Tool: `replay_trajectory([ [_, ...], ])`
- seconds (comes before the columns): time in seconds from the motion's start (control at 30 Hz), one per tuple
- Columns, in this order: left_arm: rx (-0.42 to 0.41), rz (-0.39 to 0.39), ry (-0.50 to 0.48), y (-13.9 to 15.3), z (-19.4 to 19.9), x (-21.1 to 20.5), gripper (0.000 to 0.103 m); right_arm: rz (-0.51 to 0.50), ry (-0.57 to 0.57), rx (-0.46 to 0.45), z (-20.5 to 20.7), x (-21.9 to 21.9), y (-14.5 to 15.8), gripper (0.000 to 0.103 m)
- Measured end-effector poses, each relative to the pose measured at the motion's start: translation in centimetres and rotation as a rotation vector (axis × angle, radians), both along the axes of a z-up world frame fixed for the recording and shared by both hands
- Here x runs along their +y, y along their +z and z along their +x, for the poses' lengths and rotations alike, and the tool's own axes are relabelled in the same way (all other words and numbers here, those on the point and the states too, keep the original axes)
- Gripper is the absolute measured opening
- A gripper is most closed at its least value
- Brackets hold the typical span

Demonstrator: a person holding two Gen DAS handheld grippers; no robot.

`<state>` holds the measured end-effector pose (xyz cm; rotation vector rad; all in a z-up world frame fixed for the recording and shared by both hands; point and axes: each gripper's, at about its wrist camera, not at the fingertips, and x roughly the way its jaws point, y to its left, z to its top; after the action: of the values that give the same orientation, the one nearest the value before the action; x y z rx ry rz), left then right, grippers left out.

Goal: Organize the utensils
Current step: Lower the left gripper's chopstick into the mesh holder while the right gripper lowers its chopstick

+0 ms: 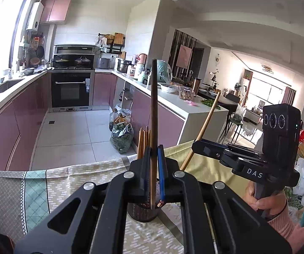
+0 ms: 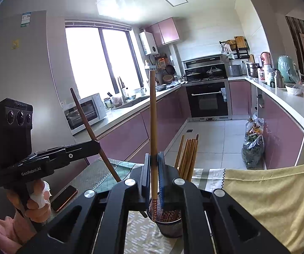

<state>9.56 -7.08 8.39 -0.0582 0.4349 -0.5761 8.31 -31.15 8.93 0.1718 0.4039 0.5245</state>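
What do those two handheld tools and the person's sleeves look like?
Both are black metal frames with silver rivets and blue-padded fingers. The left tool reads "GenRobot.AI", the right tool "DAS"; each carries a boxy three-lens camera. The sleeves are pink knit.

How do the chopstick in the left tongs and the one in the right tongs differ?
The left tongs' chopstick is dark brown; the right tongs' chopstick is light tan. The right one has a patterned lower end; none shows on the left. Both are clamped near upright above the mesh holder.
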Motion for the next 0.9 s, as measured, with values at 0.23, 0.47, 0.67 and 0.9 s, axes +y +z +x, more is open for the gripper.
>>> replay_trajectory([
  [0.23,-0.001,0.007,0.009,-0.2,0.3,-0.7,0.007,-0.01,-0.022,0.001,0.0,0.2,-0.4,0.006],
  [0.47,0.018,0.027,0.019,-0.7,0.6,-1.7,0.007,-0.005,-0.038,0.037,1.2,0.4,-1.2,0.006],
  [0.67,0.041,0.046,0.02,-0.7,0.9,-2.4,0.007,-0.007,-0.047,0.065,1.9,0.6,-1.7,0.006],
  [0.9,0.067,0.059,0.019,-1.1,1.0,-2.6,0.007,-0.014,-0.047,0.081,2.7,0.8,-2.0,0.006],
])
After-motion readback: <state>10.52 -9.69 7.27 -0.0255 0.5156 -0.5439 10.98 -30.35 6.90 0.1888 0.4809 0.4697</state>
